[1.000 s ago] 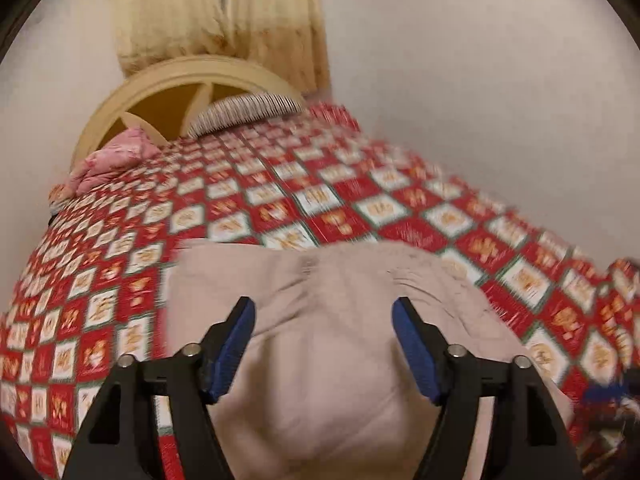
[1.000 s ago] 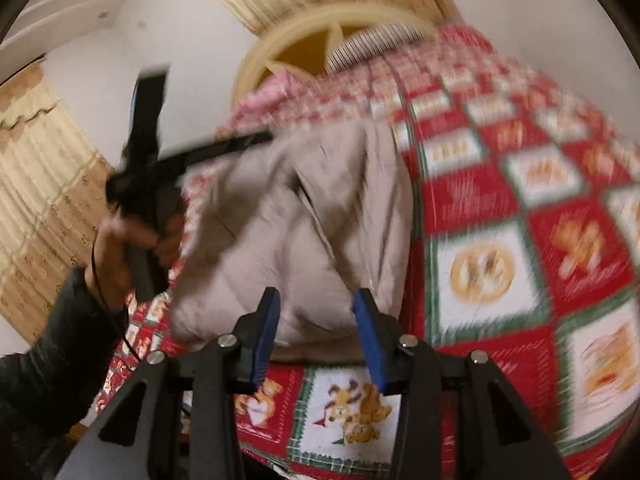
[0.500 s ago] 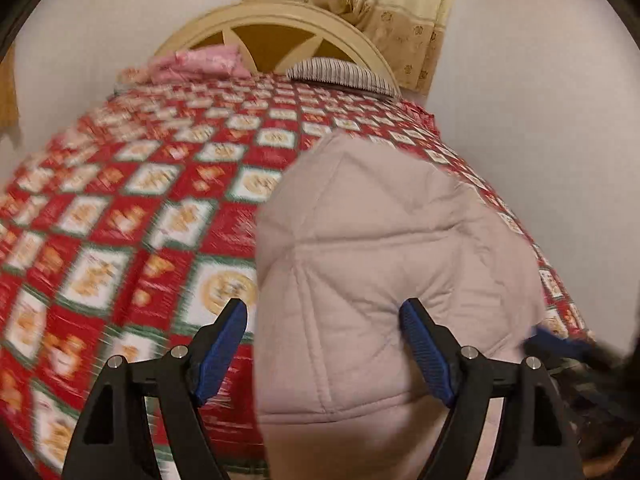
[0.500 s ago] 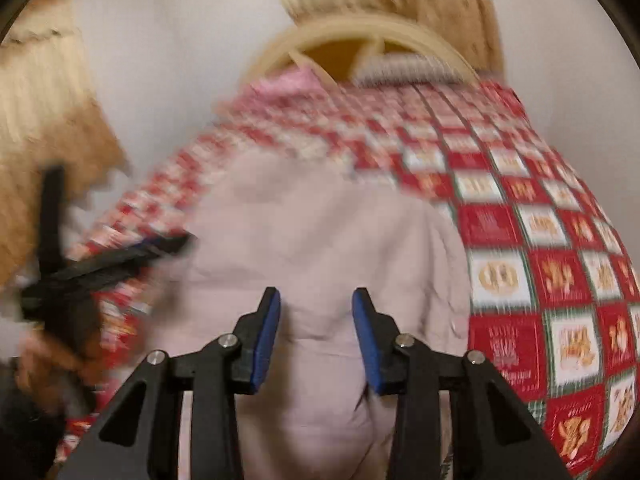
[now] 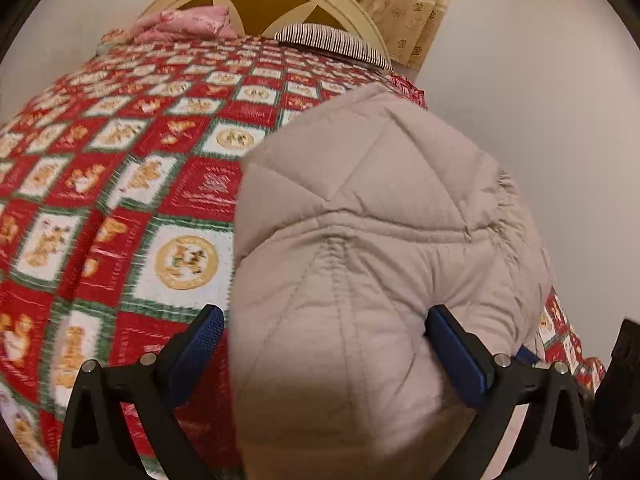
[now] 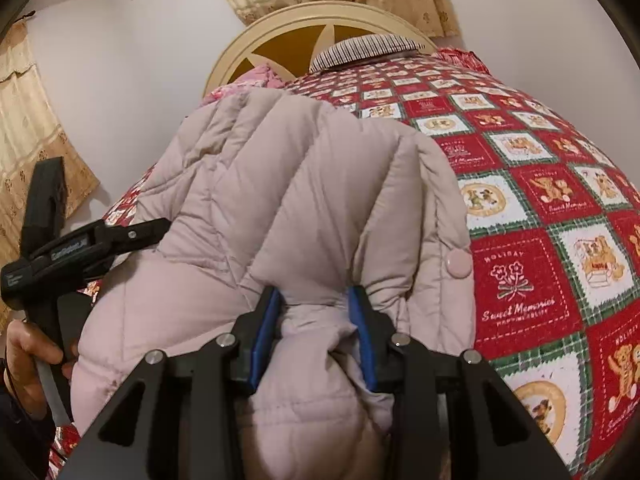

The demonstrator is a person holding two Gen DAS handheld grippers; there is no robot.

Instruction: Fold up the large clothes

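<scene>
1. The left tool [image 5: 324, 344] is seen with its jaws opening wide; the padded jacket [image 5: 380, 248] bulges up between them, its blue pads [image 5: 460, 356] not squeezing it.
2. A thick fold of the jacket [image 6: 304, 208] is pinched by the right tool [image 6: 314, 328], jaws narrow, fabric bunched between the pads.
3. Ahead of both tools the jacket is spread on the red patchwork bed cover [image 6: 520, 264].
4. A hand [image 6: 24, 364] is glimpsed left of the right tool, holding the left tool.
</scene>
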